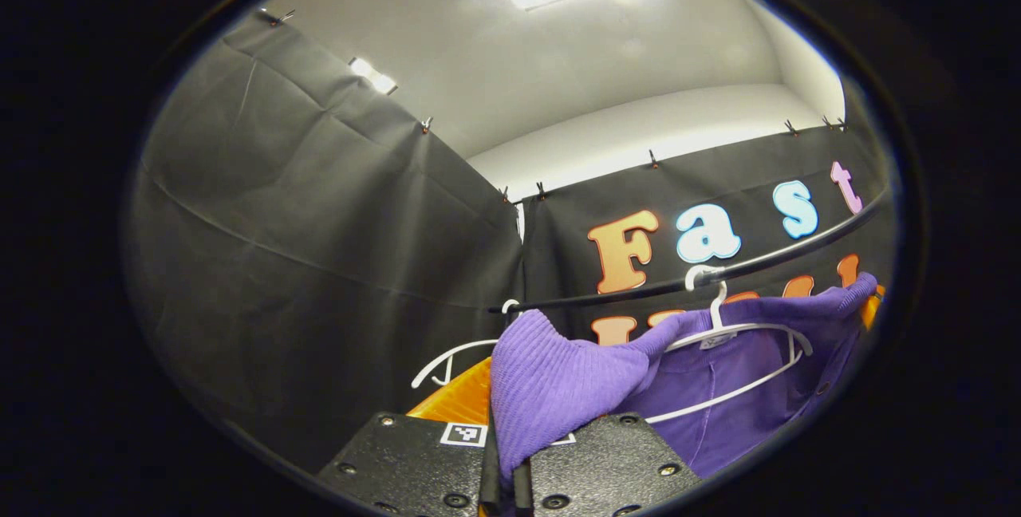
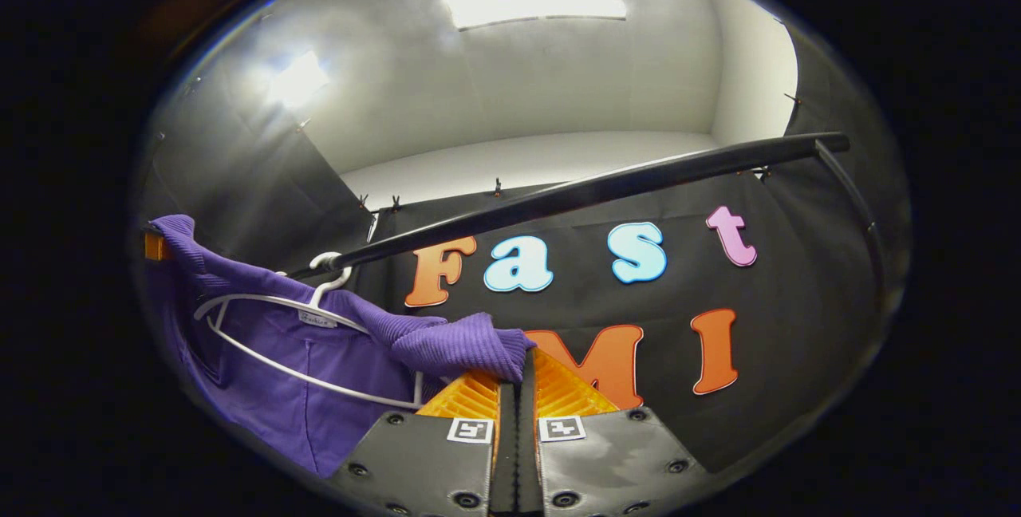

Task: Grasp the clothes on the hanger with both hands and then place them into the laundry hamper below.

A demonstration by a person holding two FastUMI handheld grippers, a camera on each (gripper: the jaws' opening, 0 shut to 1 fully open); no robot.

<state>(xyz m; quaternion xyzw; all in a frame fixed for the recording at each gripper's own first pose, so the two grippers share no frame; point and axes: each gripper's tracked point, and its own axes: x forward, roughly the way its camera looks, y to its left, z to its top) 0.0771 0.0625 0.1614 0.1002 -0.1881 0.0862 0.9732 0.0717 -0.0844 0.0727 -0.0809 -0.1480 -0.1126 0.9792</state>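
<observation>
A purple garment (image 1: 718, 389) hangs on a white hanger (image 1: 722, 332) hooked over a black rail (image 1: 766, 262). My left gripper (image 1: 501, 429) is shut on a ribbed purple edge of the garment (image 1: 550, 381), which drapes over its fingers. In the right gripper view the same garment (image 2: 319, 373) hangs at the left on its hanger (image 2: 271, 301) below the rail (image 2: 598, 188). My right gripper (image 2: 520, 377) is shut on the other ribbed edge (image 2: 463, 345), which is stretched toward it. A corner of the right gripper (image 1: 871, 308) shows at the garment's far end.
A second, bare white hanger (image 1: 447, 361) hangs on the rail to the left of the garment. Black cloth walls (image 1: 319, 246) close the booth on the left and at the back. The rail bends down at its right end (image 2: 865, 214).
</observation>
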